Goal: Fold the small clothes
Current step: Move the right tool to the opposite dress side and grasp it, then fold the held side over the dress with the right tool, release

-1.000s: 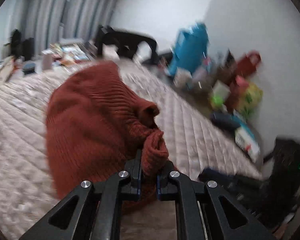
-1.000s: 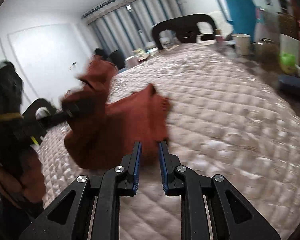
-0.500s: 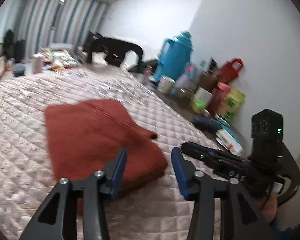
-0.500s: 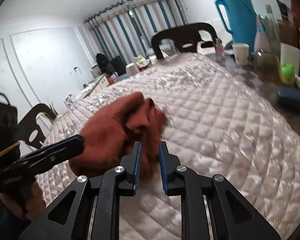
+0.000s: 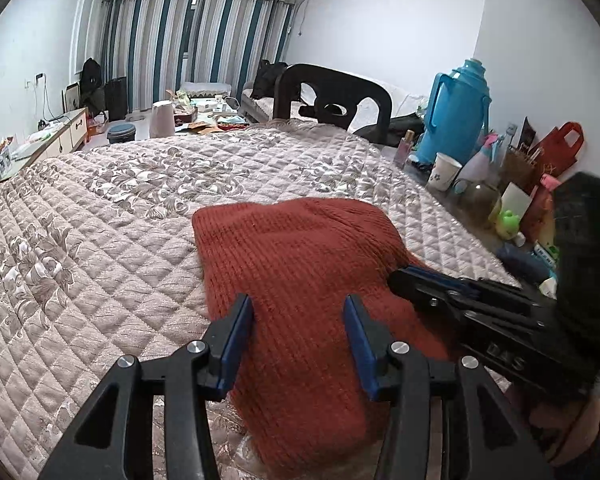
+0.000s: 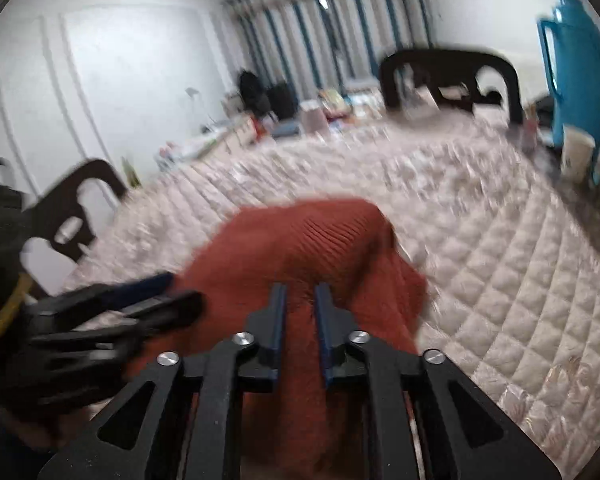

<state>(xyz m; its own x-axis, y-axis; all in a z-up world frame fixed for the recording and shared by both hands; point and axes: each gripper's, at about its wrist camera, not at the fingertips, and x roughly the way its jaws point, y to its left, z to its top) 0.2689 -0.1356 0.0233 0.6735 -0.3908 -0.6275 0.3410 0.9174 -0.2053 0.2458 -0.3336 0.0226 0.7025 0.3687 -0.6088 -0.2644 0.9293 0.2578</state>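
A rust-red knitted garment [image 5: 300, 276] lies folded flat on the quilted bedspread [image 5: 112, 220]. My left gripper [image 5: 298, 320] is open, its blue-padded fingers apart just above the near edge of the garment, holding nothing. My right gripper [image 6: 300, 308] has its jaws a narrow gap apart over the garment [image 6: 320, 248]; the view is blurred and I cannot tell whether cloth is pinched between them. The right gripper also shows in the left wrist view [image 5: 440, 288], at the garment's right edge. The left gripper shows in the right wrist view [image 6: 148, 300].
A cluttered side table along the right holds a blue thermos [image 5: 456, 120], a paper cup [image 5: 444, 170], a red bag [image 5: 556, 148] and small items. A dark chair [image 5: 332, 98] stands at the far bed edge, another chair [image 6: 76, 216] at the left.
My left gripper let go of the garment and opened. The garment dropped from a lifted bunch to a flat fold on the bed. My right gripper moved down onto its right edge.
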